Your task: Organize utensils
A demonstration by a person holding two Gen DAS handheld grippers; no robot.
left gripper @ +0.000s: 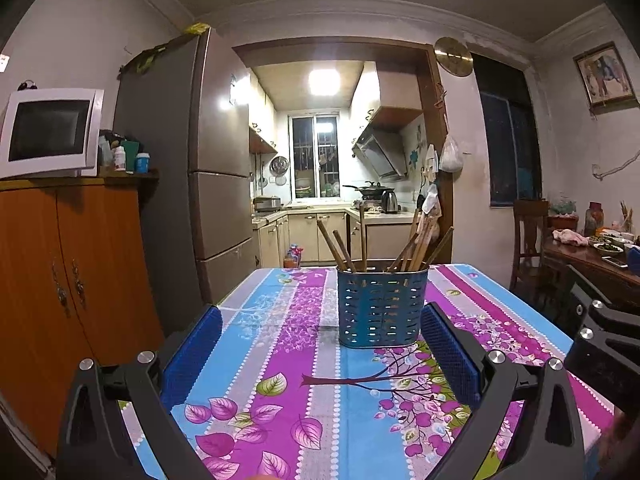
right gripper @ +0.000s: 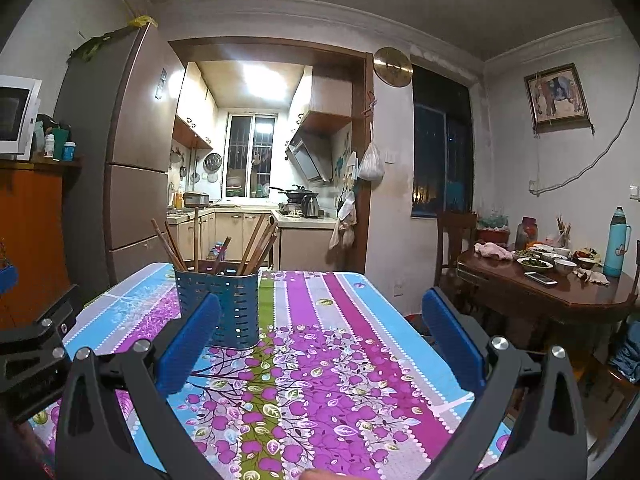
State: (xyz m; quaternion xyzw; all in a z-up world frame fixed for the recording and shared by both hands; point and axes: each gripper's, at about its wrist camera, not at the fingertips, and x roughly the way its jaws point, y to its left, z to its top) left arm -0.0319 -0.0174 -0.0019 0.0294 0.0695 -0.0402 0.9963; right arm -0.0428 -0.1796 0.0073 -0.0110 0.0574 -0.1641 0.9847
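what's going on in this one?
Nothing is being held at the moment. Both the left gripper and the right gripper are open and hover over the flowered tablecloth. A blue slotted holder stands upright on the table with the chopsticks standing in it, leaning outward. The left gripper faces it more directly; from the right gripper it sits off to the left.

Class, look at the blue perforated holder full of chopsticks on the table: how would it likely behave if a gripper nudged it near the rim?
The holder is taller than its base, so a high push may well tip it. The chopsticks lean loosely outward and would probably shift or rattle. It rests on a glossy tablecloth, so it might slide instead.
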